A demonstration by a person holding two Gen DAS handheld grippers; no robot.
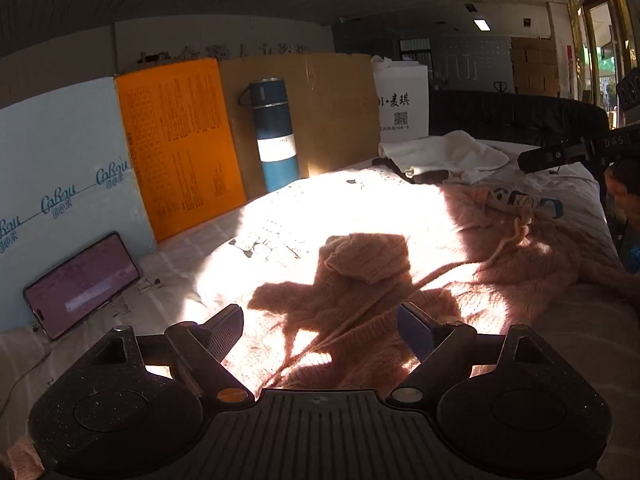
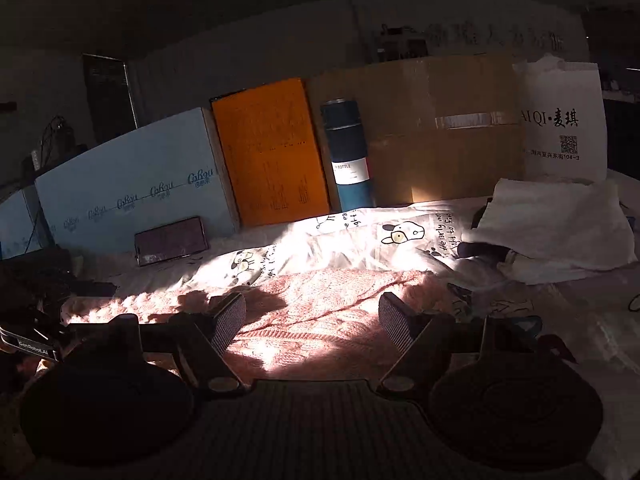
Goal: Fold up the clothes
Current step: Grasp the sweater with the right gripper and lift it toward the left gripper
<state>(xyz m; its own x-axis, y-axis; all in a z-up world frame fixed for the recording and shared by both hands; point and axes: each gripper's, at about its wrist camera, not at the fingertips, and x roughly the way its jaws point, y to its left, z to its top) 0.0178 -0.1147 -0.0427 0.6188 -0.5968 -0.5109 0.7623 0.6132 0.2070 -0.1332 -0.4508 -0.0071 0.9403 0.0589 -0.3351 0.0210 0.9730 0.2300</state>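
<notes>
A fuzzy pink knit sweater [image 1: 500,240] lies spread on a bed sheet [image 1: 280,216] printed with cartoon dogs, half in strong sunlight. One sleeve end [image 1: 360,264] lies folded over near the middle. My left gripper [image 1: 320,326] is open and empty, just above the sweater's near part. My right gripper [image 2: 312,316] is open and empty, low over the sweater [image 2: 320,304]. In the left wrist view the right gripper [image 1: 560,154] shows as a dark bar at the far right.
A white garment [image 1: 444,154] lies over dark clothes [image 2: 484,250] at the back of the bed. Along the wall stand a blue flask [image 1: 274,132], an orange board [image 1: 180,144], a cardboard box [image 2: 444,132], a white bag [image 2: 560,120] and a propped phone [image 1: 82,284].
</notes>
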